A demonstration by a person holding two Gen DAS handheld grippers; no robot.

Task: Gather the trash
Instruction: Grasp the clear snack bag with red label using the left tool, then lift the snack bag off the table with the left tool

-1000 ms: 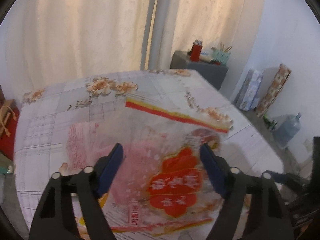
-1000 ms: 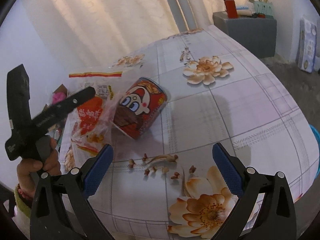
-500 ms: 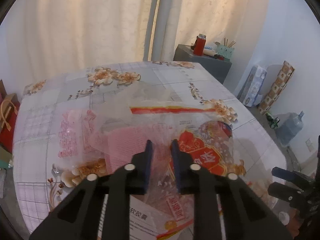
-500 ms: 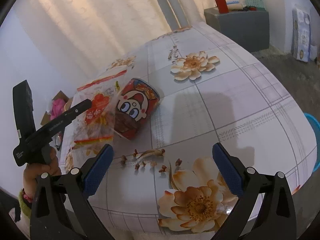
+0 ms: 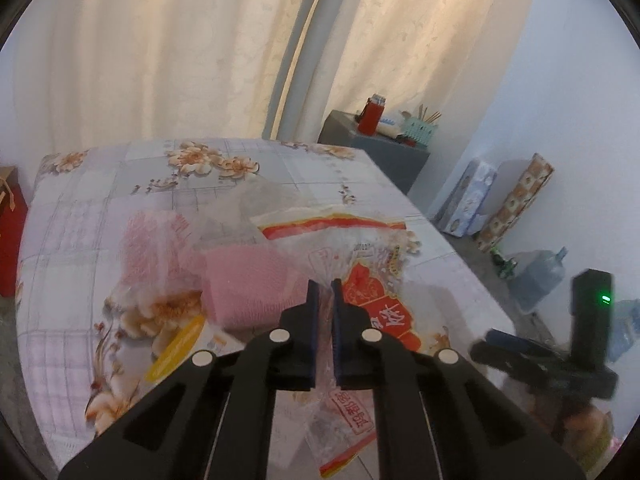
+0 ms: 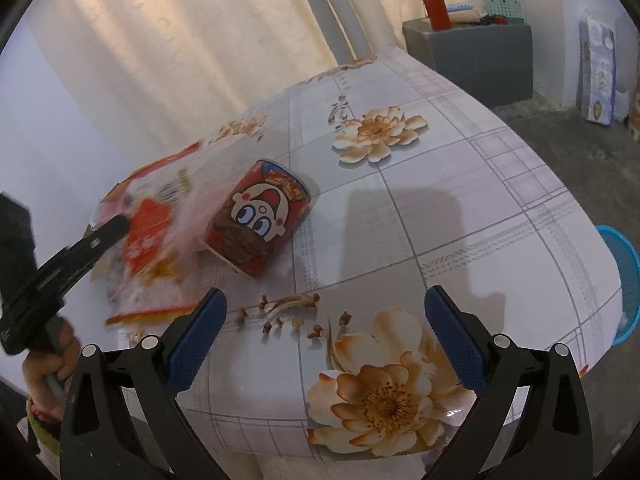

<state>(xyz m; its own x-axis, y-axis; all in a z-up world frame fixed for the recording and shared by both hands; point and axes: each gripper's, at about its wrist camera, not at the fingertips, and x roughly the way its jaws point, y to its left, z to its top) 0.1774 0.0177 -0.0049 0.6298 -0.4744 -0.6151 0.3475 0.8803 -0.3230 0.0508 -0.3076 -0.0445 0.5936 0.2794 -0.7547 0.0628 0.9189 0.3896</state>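
Observation:
My left gripper [image 5: 325, 286] is shut on a clear plastic bag with red and yellow print [image 5: 372, 300] and holds it lifted off the flowered table [image 5: 80, 248]. A pink mesh sheet [image 5: 248, 284] lies beside the bag. In the right wrist view the bag [image 6: 152, 232] hangs blurred from the left gripper [image 6: 116, 226], next to a red cartoon paper cup [image 6: 260, 224] lying on its side. My right gripper [image 6: 324, 320] is open and empty above the table's near edge [image 6: 400, 448], in front of the cup.
A blue basket [image 6: 624, 280] stands on the floor at the table's right. A grey cabinet [image 6: 472, 60] with a red flask stands at the back by the curtains. Boxes and water jugs [image 5: 536, 280] line the right wall. A red bag [image 5: 12, 232] stands left.
My left gripper closed on the plastic bag and has lifted it and pulled it back. The right gripper stayed open and shifted slightly toward the cup.

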